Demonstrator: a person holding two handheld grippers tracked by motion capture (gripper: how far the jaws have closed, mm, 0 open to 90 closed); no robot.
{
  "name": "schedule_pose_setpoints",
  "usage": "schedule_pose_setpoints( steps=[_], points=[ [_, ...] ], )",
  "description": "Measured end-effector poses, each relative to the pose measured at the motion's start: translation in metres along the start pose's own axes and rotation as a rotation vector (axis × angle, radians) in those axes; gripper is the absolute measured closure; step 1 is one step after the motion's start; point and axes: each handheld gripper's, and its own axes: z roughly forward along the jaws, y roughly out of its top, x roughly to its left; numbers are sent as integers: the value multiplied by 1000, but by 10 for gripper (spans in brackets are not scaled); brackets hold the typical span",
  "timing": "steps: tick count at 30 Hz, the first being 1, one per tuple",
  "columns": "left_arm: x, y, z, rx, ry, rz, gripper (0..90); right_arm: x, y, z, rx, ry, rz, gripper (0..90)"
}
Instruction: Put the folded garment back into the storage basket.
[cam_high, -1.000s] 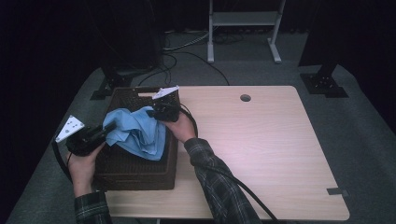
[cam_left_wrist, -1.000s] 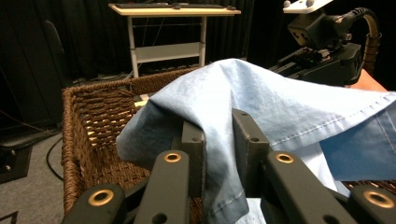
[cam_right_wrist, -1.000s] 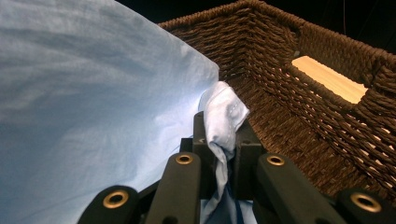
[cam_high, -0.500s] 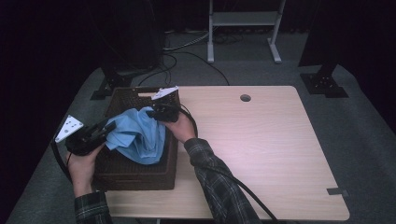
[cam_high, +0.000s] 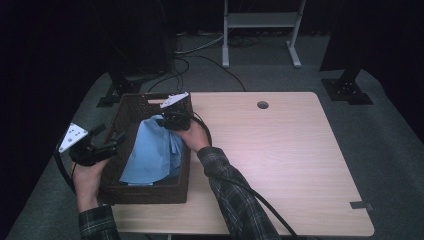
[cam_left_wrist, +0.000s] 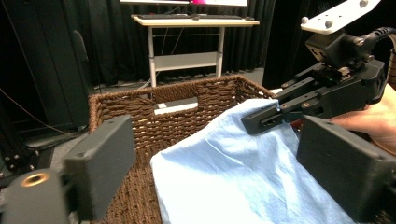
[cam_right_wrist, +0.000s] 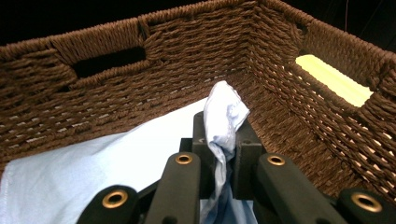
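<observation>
One light-blue cloth (cam_high: 152, 155) drapes, creased, inside basket (cam_high: 131, 107).

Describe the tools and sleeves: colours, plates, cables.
Both tools are black and blocky. Left tool carries a pale three-cornered plate with dark dots; right tool has one too. Brass-coloured rivets mark the right tool's linkages. A black cable trails over the right forearm. Sleeves are dark plaid.

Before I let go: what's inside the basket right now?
A blue cloth lies in the basket, one edge pinched by the right tool. The cloth hides most of the floor beneath it.
</observation>
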Motion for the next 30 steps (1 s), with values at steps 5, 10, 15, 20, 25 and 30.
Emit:
schedule_pose_setpoints(
  steps=[5, 10, 15, 20, 25, 30],
  points=[
    [-1, 0, 0, -1, -16, 17, 86, -5, 2, 3, 14, -18, -3, 827],
    [-1, 0, 1, -5, -28, 17, 27, -12, 5, 2, 4, -38, -3, 712],
    [-1, 0, 1, -6, -30, 17, 25, -22, 6, -2, -40, -56, 33, 395],
    [-1, 0, 1, -4, -31, 19, 25, -31, 6, -12, -98, -80, 80, 180],
    [-1, -1, 1, -9, -33, 16, 19, -36, 5, -26, -98, -105, 84, 0],
    [-1, -1, 1, -9, -37, 15, 18, -42, -2, -50, -104, -105, 88, 0]
  ],
)
